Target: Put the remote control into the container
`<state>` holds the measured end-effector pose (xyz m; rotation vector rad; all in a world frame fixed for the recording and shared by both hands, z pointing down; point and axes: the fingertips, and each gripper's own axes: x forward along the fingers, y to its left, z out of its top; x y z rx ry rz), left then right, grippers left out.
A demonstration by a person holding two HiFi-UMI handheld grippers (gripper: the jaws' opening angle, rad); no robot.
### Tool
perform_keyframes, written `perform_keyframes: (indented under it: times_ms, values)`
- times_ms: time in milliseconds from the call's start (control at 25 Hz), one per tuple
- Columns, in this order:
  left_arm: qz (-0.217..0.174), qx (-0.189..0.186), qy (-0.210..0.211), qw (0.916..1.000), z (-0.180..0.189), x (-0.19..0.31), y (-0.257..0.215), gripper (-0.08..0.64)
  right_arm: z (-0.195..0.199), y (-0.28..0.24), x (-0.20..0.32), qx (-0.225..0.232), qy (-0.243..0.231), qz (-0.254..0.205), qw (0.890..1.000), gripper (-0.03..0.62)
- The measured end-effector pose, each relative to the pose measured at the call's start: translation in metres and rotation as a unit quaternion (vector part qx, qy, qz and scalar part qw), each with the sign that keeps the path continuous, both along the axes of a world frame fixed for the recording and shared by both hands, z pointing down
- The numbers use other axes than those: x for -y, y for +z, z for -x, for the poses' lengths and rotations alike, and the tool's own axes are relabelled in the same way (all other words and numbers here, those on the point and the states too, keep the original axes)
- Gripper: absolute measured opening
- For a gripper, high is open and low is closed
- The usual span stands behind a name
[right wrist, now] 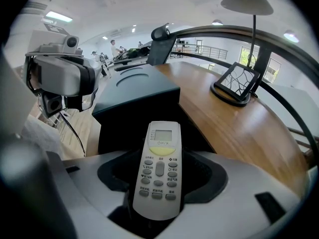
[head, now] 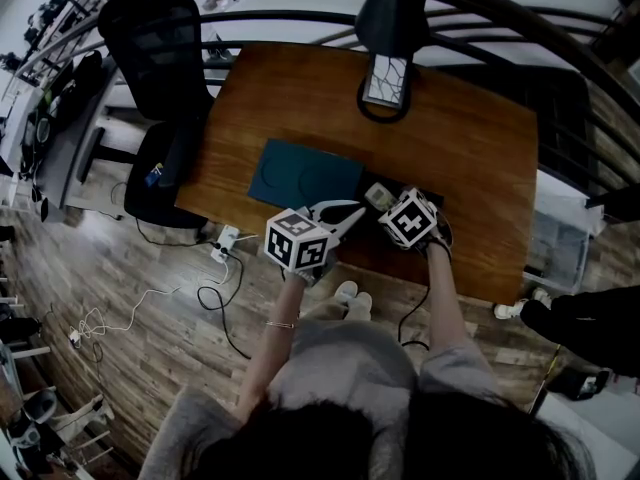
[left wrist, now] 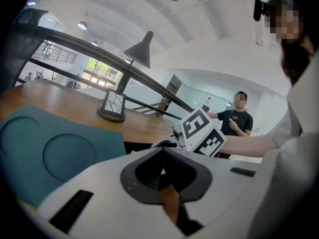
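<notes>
My right gripper [right wrist: 157,195] is shut on the lower half of a white remote control [right wrist: 159,163], which points forward with its screen and buttons facing up. Just past the remote's tip stands the dark teal container [right wrist: 137,96]. Its top has round recesses. In the head view the remote [head: 378,196] hangs at the container's [head: 300,173] right end, over a dark patch. My left gripper [head: 348,209] hovers beside it at the container's near edge. In its own view the left gripper [left wrist: 164,185] is shut on nothing, and the teal top [left wrist: 55,153] lies to its left.
The container sits on a wooden table [head: 470,148]. A black lamp with a square patterned base [head: 385,83] stands at the table's far side. A curved black railing runs behind it. An office chair [head: 160,58] is at the left. Cables lie on the floor [head: 215,293]. A person [left wrist: 238,116] stands far off.
</notes>
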<state>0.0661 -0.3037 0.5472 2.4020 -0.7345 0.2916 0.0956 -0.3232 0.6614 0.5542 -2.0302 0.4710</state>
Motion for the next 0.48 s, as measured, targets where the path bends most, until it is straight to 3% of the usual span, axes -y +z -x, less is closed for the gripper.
perform_keyframes:
  times_ms: [480]
  values:
    - [-0.001, -0.009, 0.007, 0.9999, -0.0002, -0.0026, -0.0014, 0.003, -0.0019, -0.004, 0.0026, 0.017, 0.041, -0.016, 0.999, 0.255]
